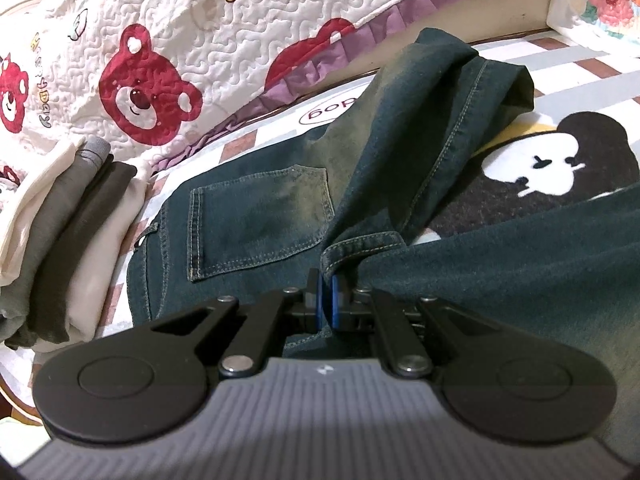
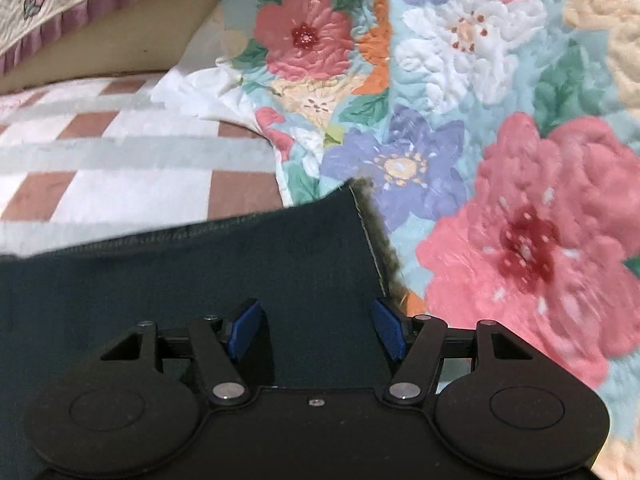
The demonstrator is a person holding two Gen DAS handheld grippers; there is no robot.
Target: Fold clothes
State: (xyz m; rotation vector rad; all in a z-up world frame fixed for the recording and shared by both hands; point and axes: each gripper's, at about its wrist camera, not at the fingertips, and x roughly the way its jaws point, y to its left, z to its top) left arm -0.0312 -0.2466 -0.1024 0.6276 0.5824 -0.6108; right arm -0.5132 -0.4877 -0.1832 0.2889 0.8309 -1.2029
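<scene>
In the left wrist view, the left gripper [image 1: 327, 292] is clamped on a hem of the dark blue denim jeans [image 1: 256, 216], which spread from ten to three o'clock over the checked bedcover [image 1: 560, 76]. In the right wrist view, the right gripper [image 2: 316, 330] stands apart, empty, above the jeans' frayed leg end [image 2: 280, 248] at twelve o'clock; closing too shallowly could let that heavy denim slip and skew the fold.

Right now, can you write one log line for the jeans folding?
left gripper: shut on jeans hem | right gripper: open over jeans leg | folded clothes stack: beside jeans

Home bedroom, probably. Bed surface under checked sheet [image 1: 576, 76] with cartoon print. Quilted bear-pattern cover [image 1: 168, 40] with purple ruffle along edge. Floral quilt [image 2: 460, 120] bunched beside it. Stack of folded clothes [image 1: 60, 232] on bed. No furniture beyond bed visible.
</scene>
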